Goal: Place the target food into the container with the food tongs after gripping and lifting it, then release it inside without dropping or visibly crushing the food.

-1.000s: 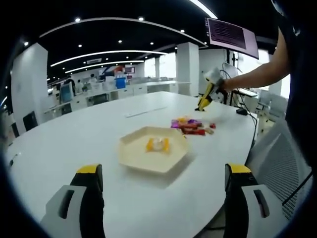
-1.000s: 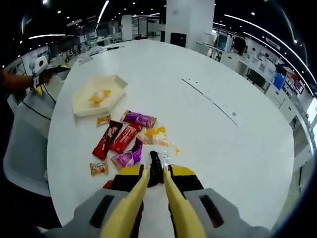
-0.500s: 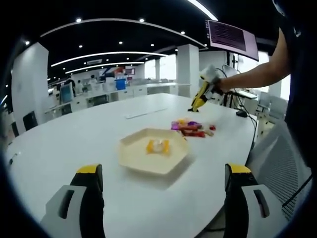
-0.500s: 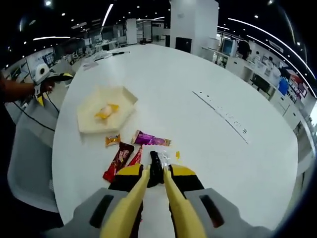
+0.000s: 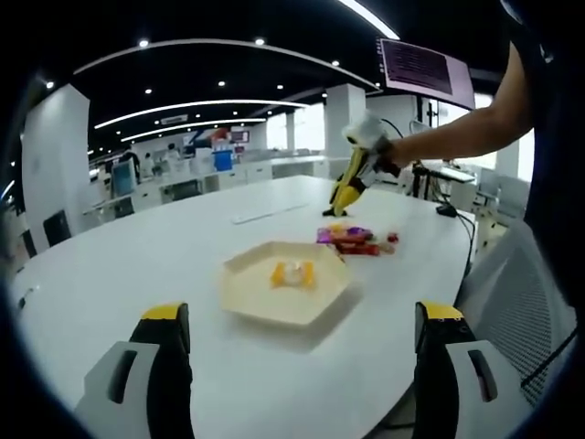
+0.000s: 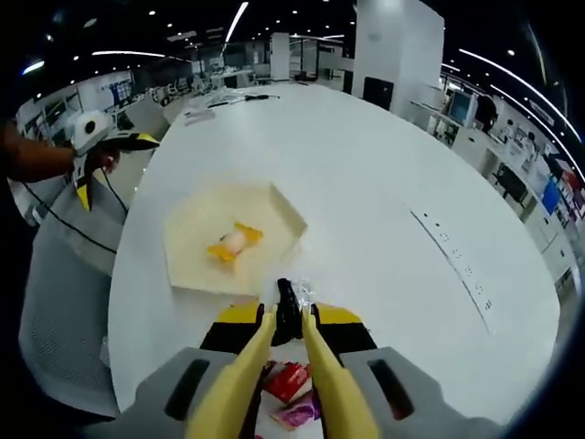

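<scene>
Candy in a clear wrapper point(image 6: 304, 293) sat pinched at the tips of the yellow food tongs point(image 6: 289, 352), and those tongs were squeezed between the jaws of the right tool point(image 6: 289, 322), which was pressed together on their arms. From the right gripper view the wrapped piece hung above the white worktop point(image 6: 384, 174), just short of the near edge of the cream hexagonal container point(image 6: 187, 247); whether it was touching the worktop or clear of it I could not tell, since the tong tips hid most of it. Inside the container lay one yellow-and-white wrapped candy point(image 6: 234, 242). Below the tongs, close to the tool, a few red and purple snack packets point(image 6: 291, 384) lay on the worktop.

In the left gripper view the left tool point(image 5: 297, 315) was spread wide with nothing between its jaws, poised low over the worktop point(image 5: 137, 256) and well apart from the container point(image 5: 285, 291), which held the same candy point(image 5: 291, 272). Beyond it the loose packets point(image 5: 355, 240) lay in a small cluster, and above them the right tool point(image 5: 352, 178) with its tongs point(image 5: 343, 195) came in from the right, held at the end of a person's outstretched arm point(image 5: 457, 142). The left tool point(image 6: 91, 146) also showed at the far left of the right gripper view, in a hand beside the worktop's edge.
</scene>
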